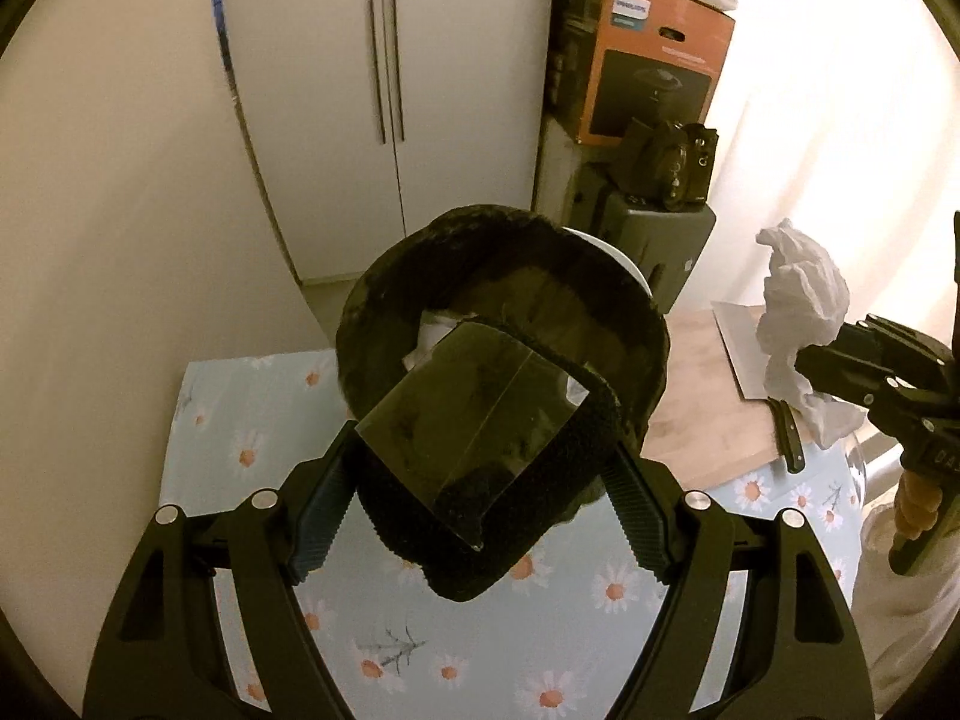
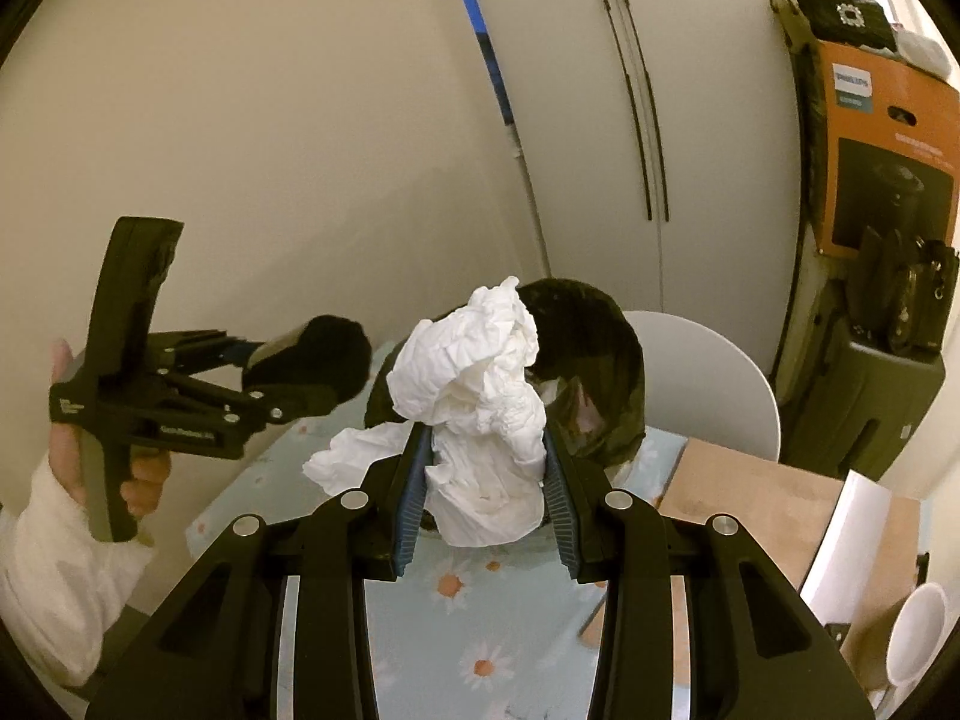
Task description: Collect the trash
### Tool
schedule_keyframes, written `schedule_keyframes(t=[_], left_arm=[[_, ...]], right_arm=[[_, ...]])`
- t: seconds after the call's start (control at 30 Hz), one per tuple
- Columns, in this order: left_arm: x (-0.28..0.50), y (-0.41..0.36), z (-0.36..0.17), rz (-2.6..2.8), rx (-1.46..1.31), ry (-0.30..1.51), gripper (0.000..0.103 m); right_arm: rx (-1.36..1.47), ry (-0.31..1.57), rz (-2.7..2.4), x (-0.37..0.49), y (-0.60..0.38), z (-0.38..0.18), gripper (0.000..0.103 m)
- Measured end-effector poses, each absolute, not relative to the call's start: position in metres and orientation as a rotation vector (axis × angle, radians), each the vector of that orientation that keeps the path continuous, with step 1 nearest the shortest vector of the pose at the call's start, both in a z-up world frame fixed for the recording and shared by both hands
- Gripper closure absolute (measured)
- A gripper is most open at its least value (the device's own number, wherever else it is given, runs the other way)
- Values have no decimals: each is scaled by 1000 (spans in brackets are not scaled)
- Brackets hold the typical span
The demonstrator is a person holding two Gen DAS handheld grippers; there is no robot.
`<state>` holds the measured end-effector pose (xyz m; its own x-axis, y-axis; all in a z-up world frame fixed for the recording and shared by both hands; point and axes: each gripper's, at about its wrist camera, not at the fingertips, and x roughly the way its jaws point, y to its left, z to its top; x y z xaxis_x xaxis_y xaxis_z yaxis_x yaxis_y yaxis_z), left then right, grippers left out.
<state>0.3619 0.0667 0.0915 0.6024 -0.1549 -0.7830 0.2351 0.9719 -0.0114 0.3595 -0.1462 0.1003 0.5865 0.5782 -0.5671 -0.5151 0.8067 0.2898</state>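
We see the trash bag [image 1: 504, 312] on the table [image 1: 270, 420], its near rim between the left gripper [image 1: 480, 480] fingers. Right of it, the right gripper [image 2: 486, 468] holds the crumpled tissue [image 2: 480, 396] above the table; the cutting board [image 1: 702, 408] lies beyond.

"PHILIPS" on orange box [image 1: 654, 60]

Crumpled white tissue [image 2: 480, 396] held just before the open black trash bag [image 2: 600, 360], apparently part-filled.

Cream wall [image 1: 120, 210], white wardrobe [image 1: 384, 90], bright curtain [image 1: 840, 120].
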Motion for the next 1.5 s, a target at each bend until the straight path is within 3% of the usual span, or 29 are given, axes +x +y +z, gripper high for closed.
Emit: schedule_keyframes(t=[1.03, 1.13, 1.2, 1.3, 1.37, 1.5], left_arm=[[438, 45, 39, -387, 286, 1033, 25], [438, 44, 34, -397, 318, 997, 18], [432, 42, 33, -384, 352, 969, 9], [421, 43, 37, -399, 351, 946, 6], [410, 42, 44, -385, 347, 912, 6], [392, 37, 53, -387, 342, 857, 6]], right_arm=[[119, 880, 569, 466, -123, 29, 68], [78, 876, 572, 469, -119, 27, 58], [71, 855, 563, 465, -121, 30, 38], [75, 812, 579, 456, -131, 39, 26], [83, 790, 576, 451, -138, 44, 19], [76, 759, 590, 438, -149, 49, 17]])
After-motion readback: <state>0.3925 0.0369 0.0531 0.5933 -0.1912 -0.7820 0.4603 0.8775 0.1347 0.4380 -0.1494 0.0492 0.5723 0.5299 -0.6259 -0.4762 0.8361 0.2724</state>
